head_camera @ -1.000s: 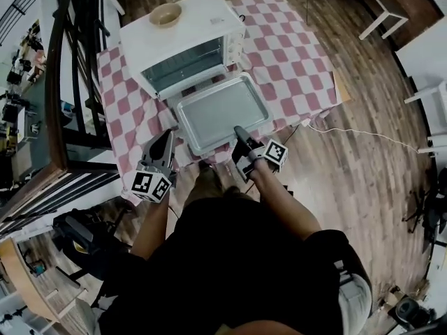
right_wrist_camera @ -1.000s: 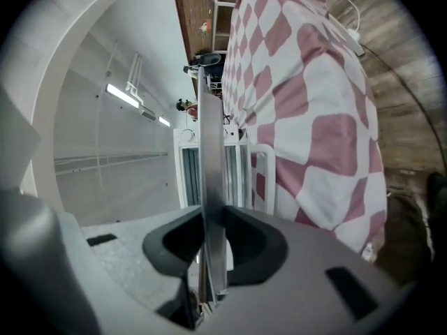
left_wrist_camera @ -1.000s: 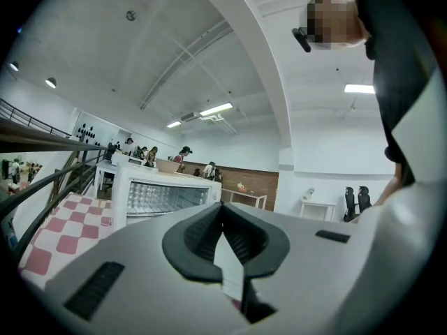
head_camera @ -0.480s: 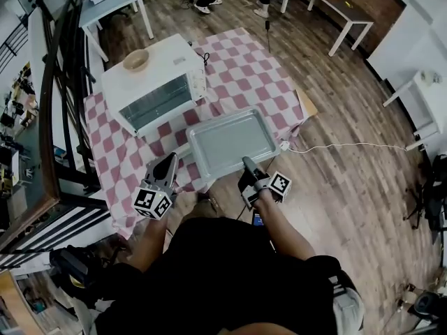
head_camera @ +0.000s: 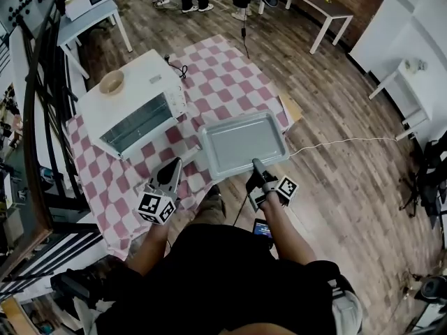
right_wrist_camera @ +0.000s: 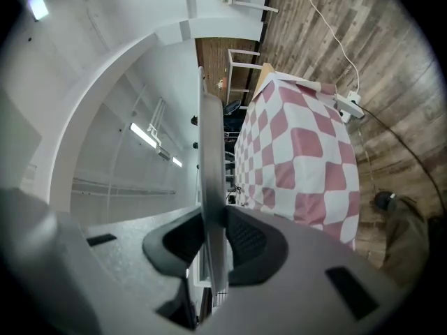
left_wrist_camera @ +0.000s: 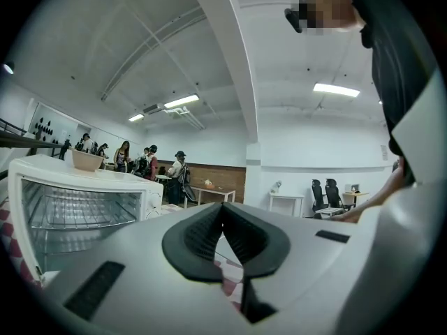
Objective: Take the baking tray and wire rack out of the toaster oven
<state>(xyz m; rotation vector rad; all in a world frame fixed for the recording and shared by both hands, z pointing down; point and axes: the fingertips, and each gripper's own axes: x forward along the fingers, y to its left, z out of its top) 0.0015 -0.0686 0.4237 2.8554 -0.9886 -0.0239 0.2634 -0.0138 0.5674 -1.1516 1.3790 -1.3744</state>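
The silver baking tray [head_camera: 243, 144] hangs level over the near right part of the checked table [head_camera: 230, 68], to the right of the white toaster oven [head_camera: 133, 114]. My right gripper [head_camera: 255, 163] is shut on the tray's near rim. In the right gripper view the tray [right_wrist_camera: 209, 138] shows edge-on between the pads of my right gripper [right_wrist_camera: 213, 218]. My left gripper [head_camera: 174, 163] hovers at the table's near edge, shut and empty; its pads meet at the tips in the left gripper view [left_wrist_camera: 222, 215]. The wire rack [left_wrist_camera: 77, 211] sits inside the oven [left_wrist_camera: 84, 201].
A tan bowl [head_camera: 112, 82] stands on top of the oven. A white cable with a power strip [head_camera: 328, 144] lies on the wood floor to the right. A dark railing [head_camera: 31, 117] runs along the left. White tables [head_camera: 91, 5] and standing people are farther back.
The tray has moved right, away from the oven's front, with my right gripper holding it. My left gripper has gone the same way, still empty.
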